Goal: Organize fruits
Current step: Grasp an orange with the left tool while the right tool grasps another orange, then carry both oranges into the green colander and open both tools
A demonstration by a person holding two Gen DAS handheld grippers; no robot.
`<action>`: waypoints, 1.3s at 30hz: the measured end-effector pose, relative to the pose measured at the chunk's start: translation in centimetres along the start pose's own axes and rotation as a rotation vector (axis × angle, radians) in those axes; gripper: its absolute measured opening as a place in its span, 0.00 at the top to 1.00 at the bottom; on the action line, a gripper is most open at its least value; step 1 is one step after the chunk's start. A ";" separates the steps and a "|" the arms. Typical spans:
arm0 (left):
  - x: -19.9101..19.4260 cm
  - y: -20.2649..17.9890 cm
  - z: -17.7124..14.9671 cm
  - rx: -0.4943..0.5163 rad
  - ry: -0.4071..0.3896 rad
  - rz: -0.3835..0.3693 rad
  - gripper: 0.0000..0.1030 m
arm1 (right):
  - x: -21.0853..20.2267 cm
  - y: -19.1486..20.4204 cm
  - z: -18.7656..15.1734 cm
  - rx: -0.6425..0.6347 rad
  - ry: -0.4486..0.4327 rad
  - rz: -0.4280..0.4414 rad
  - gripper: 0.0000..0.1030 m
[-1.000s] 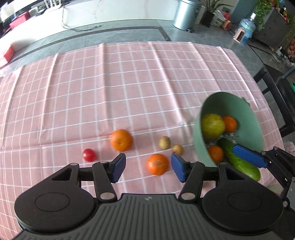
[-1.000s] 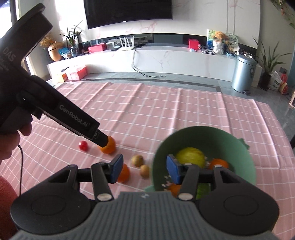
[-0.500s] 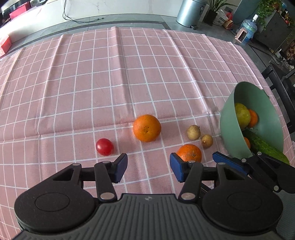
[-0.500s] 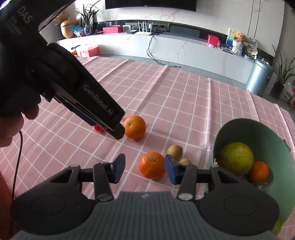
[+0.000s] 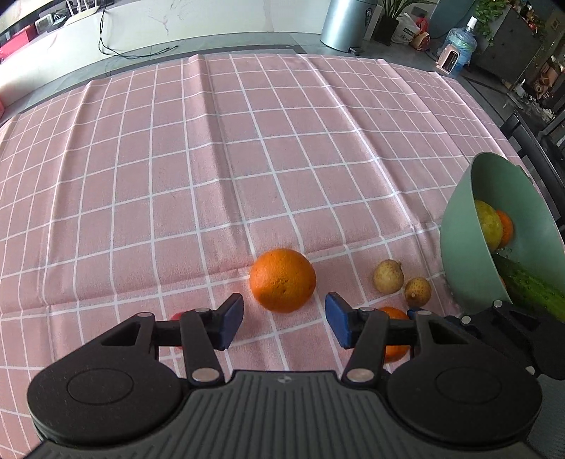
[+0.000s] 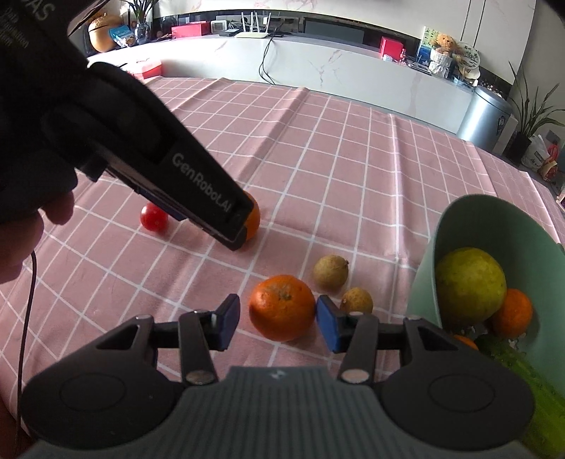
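A big orange (image 5: pixel 282 280) lies on the pink checked cloth just ahead of my open left gripper (image 5: pixel 283 322). A smaller orange (image 6: pixel 281 307) lies between the open jaws of my right gripper (image 6: pixel 275 324), not gripped. Two small tan fruits (image 6: pixel 331 272) (image 6: pixel 356 300) lie beside it. A red tomato (image 6: pixel 154 218) lies at the left. The green bowl (image 6: pixel 459 226) is tipped on its side at the right, holding a yellow-green fruit (image 6: pixel 469 285), small oranges (image 6: pixel 512 312) and a cucumber (image 5: pixel 529 287).
The left gripper's black body (image 6: pixel 148 159) crosses the right wrist view and hides part of the big orange. The table's far edge meets a grey floor with a metal bin (image 5: pixel 348 21). A chair (image 5: pixel 536 148) stands at the right edge.
Both grippers moved forward and lower. The big orange now sits close before the left jaws. The smaller orange now sits between the right jaws. The bowl shifted to the right of both views.
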State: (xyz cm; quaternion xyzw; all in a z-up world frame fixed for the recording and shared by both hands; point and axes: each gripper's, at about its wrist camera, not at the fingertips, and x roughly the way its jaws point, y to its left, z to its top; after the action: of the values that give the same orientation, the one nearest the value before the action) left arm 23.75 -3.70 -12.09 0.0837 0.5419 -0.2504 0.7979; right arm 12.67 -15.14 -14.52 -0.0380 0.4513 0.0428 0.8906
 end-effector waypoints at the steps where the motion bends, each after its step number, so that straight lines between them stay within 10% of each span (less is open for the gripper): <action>1: 0.1 -0.1 0.2 0.005 -0.011 0.001 0.39 | 0.2 -0.1 0.2 0.003 0.005 0.002 0.56; 27: -5.7 -3.0 -0.2 -0.020 -0.094 0.055 0.52 | -6.0 -1.2 1.4 0.024 -0.093 0.048 0.62; 39: -9.3 -9.0 1.1 0.011 -0.139 -0.017 0.52 | -12.1 -8.5 1.1 0.085 -0.198 0.024 0.62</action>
State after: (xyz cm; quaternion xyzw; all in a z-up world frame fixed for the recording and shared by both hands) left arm 17.59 -9.01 -2.03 0.0657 0.4844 -0.2653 0.8310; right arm 7.42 -24.02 -3.88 0.0096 0.3630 0.0380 0.9310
